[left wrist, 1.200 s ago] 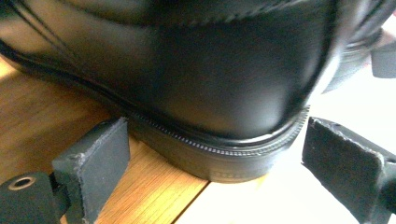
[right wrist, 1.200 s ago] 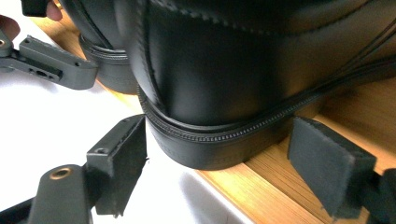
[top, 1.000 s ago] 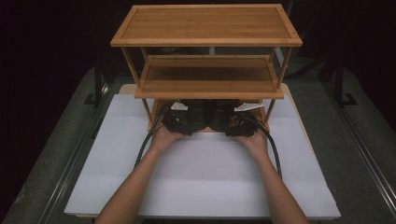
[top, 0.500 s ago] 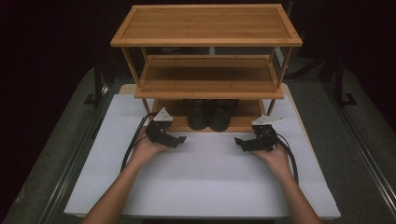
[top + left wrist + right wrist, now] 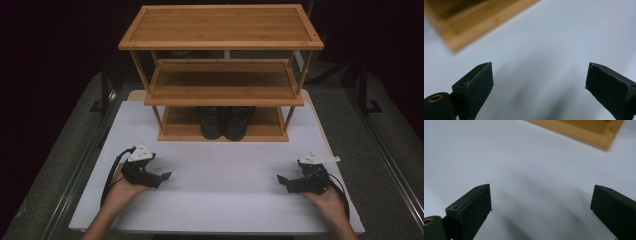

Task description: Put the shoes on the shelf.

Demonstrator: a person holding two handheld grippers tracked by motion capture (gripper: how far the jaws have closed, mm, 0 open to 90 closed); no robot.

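A pair of black shoes is sitting on the bottom level of a wooden shelf on the white desk. The left tool and right tool are resting wide open and empty, well apart.

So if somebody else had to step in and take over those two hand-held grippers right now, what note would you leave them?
Left gripper: jaws open, holding nothing, low over the white table top at its near left.
Right gripper: jaws open, holding nothing, low over the near right of the table.
Pair of black shoes: side by side on the bottom tier of the three-tier bamboo shoe rack, toes towards the person.
Done: shoes appear shelved, with both grippers apart from them.
Left: nothing obvious; the middle and top tiers look bare. Perhaps check that the pair sits straight.
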